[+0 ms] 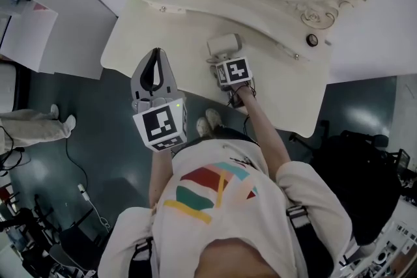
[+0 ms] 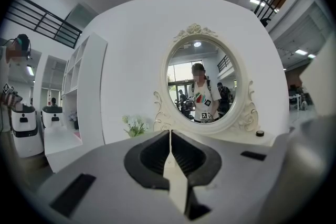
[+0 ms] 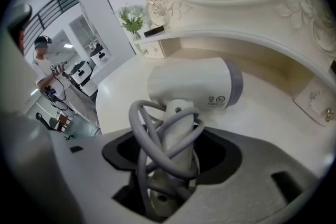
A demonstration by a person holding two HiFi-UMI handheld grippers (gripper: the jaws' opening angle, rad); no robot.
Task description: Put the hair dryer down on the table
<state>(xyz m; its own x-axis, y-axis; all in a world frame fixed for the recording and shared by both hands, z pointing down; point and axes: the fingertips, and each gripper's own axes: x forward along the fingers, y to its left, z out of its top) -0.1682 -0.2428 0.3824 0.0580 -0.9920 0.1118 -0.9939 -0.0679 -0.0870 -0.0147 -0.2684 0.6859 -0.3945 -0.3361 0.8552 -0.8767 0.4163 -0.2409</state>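
The hair dryer [image 3: 194,86] is lying on the cream dressing table [image 1: 287,94], just ahead of the right gripper [image 3: 176,160]; we are judging it to be resting on the top. Its barrel is running crosswise to that gripper, while its handle [image 3: 177,128], wound with grey cord [image 3: 139,128], is pointing back toward the person and standing between the jaws. Those jaws are standing wide, with dark gaps showing on either side of the handle, so we are reading the gripper as open around it and no longer clamping. The coming move, in our judgement, is turning on a straight pull-back along the handle's axis, or the cord loops may catch. The right arm [image 1: 260,127] is reaching out over the table's edge, with the gripper pitching steeply down. The left gripper [image 2: 169,136], jaws together and empty, is hovering level, well apart to the left and facing the mirror [image 2: 202,86].
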